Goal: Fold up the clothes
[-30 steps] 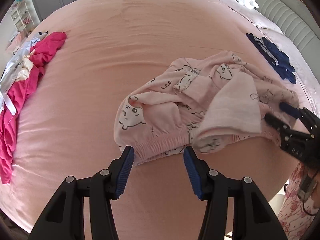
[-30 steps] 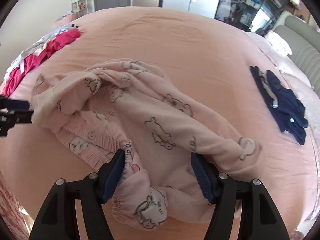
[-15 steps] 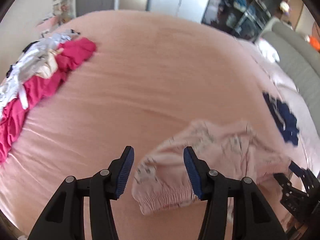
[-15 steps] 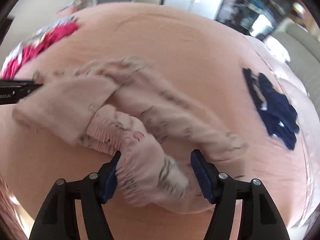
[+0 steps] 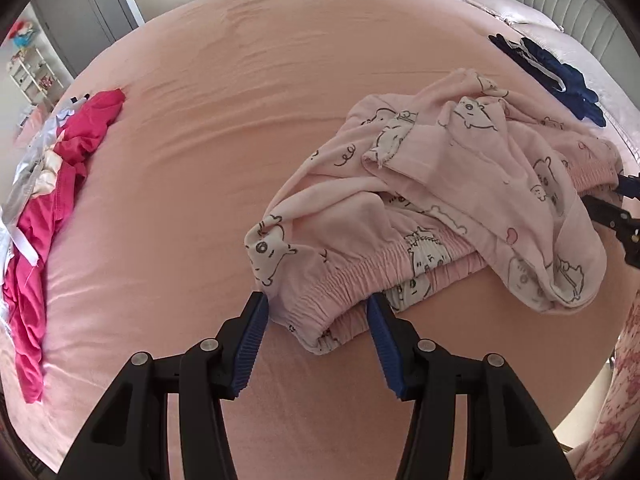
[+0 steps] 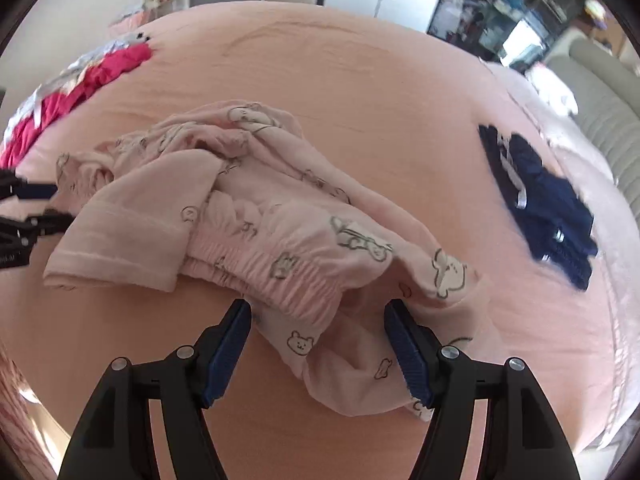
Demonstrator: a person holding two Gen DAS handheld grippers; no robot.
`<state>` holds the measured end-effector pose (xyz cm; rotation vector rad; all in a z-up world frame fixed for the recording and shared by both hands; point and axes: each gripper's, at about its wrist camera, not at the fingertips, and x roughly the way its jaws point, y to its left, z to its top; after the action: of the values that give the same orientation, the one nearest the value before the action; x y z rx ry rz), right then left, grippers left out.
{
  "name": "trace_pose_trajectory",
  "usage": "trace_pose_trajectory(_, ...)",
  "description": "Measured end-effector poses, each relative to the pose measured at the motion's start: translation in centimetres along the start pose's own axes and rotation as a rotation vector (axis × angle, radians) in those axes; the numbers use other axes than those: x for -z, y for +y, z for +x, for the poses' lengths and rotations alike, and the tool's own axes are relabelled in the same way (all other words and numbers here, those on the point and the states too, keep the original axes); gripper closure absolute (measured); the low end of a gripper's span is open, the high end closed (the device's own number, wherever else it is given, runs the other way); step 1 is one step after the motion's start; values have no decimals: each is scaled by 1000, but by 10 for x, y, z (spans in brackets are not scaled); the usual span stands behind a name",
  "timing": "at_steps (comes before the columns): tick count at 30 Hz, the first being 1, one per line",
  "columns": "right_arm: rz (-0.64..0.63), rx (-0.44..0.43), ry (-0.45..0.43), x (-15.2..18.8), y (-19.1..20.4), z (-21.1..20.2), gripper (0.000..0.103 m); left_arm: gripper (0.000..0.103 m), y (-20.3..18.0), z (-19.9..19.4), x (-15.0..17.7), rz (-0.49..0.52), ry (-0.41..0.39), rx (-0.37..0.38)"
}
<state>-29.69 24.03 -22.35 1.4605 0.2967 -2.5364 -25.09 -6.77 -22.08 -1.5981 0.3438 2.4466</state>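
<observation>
Pale pink pyjama bottoms [image 5: 440, 184] printed with cartoon bears lie crumpled on the pink bed sheet [image 5: 240, 80]. My left gripper [image 5: 316, 308] is open, and a corner of the elastic waistband [image 5: 360, 276] lies between its blue pads without being pinched. In the right wrist view the same bottoms [image 6: 260, 216] spread leftward. My right gripper [image 6: 318, 312] is also open, with the waistband's other end [image 6: 280, 276] between its fingers. Each gripper appears at the other view's edge: right gripper [image 5: 616, 208], left gripper [image 6: 28, 208].
A heap of red and white clothes [image 5: 68, 152] lies at the bed's left side. A dark navy garment [image 6: 540, 200] sits far right near the padded headboard [image 6: 608, 112]. A person's pink patterned clothing [image 5: 616, 400] shows at the bed's near edge.
Half a second ago both views swung and the bottoms blurred as they shifted. Now they lie still again, with both open grippers low at the waistband.
</observation>
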Motion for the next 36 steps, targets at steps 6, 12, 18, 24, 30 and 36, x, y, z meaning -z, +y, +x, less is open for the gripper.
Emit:
trace_pose_trajectory(6, 103, -9, -43, 12, 7, -33, 34, 55, 16, 8, -15, -137, -93, -91)
trace_pose_trajectory(12, 74, -17, -37, 11, 51, -39, 34, 55, -6, 24, -30, -145, -97, -118)
trace_pose_trajectory(18, 54, -83, -103, -2, 84, -55, 53, 89, 3, -37, -25, -230, -238, -84)
trace_pose_trajectory(24, 29, -70, -81, 1, 95, -72, 88, 95, 21, -49, -19, -233, -190, 42)
trace_pose_trajectory(30, 115, -117, -104, 25, 62, -95, 88, 75, -22, -38, 6, -33, -101, 142)
trace_pose_trajectory(36, 68, -89, -109, 21, 76, -96, 88, 55, -37, -18, -2, 22, -116, 36)
